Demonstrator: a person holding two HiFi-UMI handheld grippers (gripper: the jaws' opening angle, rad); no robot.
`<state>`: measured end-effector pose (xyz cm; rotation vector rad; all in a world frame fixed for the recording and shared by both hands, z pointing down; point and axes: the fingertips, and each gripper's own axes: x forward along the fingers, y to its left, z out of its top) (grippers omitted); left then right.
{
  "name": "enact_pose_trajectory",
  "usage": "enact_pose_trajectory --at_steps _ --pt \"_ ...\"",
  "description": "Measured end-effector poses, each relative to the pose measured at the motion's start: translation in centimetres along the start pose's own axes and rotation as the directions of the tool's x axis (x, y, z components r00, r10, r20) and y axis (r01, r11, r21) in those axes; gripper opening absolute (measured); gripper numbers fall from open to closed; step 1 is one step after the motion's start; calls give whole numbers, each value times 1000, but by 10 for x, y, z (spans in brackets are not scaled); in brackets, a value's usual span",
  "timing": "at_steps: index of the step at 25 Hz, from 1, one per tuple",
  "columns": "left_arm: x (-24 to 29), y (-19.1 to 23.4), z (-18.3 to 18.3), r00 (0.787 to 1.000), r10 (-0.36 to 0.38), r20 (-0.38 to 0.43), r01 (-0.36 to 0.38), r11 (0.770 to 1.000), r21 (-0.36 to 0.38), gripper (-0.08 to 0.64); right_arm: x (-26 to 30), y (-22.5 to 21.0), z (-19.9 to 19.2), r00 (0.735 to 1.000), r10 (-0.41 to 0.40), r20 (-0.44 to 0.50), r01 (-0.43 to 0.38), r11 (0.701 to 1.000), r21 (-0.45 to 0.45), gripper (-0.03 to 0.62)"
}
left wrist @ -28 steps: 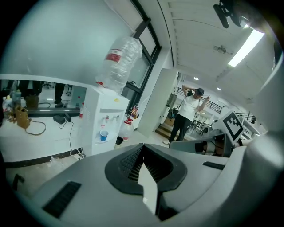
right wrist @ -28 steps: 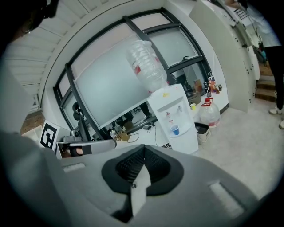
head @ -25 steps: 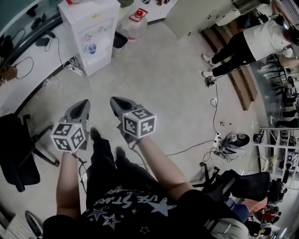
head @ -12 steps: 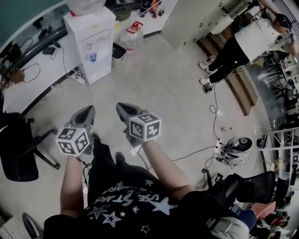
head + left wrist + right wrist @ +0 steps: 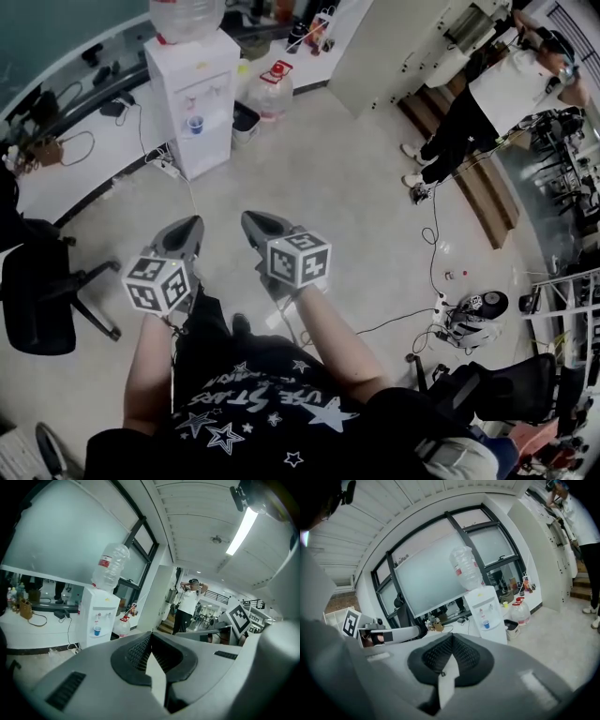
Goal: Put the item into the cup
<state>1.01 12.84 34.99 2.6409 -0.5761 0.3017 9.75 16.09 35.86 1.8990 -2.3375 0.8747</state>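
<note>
Over the last second your head view has lifted. The dispenser point(image 5: 192, 103) has slid lower in it and the bottle point(image 5: 186, 17) on top has come into sight, while both grippers have kept their pose side by side before your waist. That reads as you nearing or looking up at the dispenser, not as any handling.

The left gripper point(image 5: 191, 225) has its fingers shut tip to tip with nothing between them, and the right gripper point(image 5: 251, 221) is the same.

The only cup point(image 5: 195, 123) I can find is a blue one in the dispenser's tap recess, well ahead of both grippers. No item shows in any view, and the cup is too small to tell whether it holds anything. So this fits both going to fetch the item and standing back with it already in.

A jug point(image 5: 269, 86) and a bin point(image 5: 246, 116) stand beside the dispenser. A chair point(image 5: 37, 298) is at your left, a cable point(image 5: 432, 220) lies on the floor at your right, and a person point(image 5: 487, 89) is well away. Nothing stands between you and the dispenser.
</note>
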Motion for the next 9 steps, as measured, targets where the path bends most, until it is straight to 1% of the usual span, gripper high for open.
enact_pose_trajectory --at_steps 5,9 --pt "-5 -5 -2 1000 0 4 0 1000 5 8 -2 7 0 1000 11 -8 -11 1000 -26 0" --pt "-3 -5 -3 1000 -6 -1 6 1000 3 8 0 8 1 1000 22 -7 -22 999 -27 0"
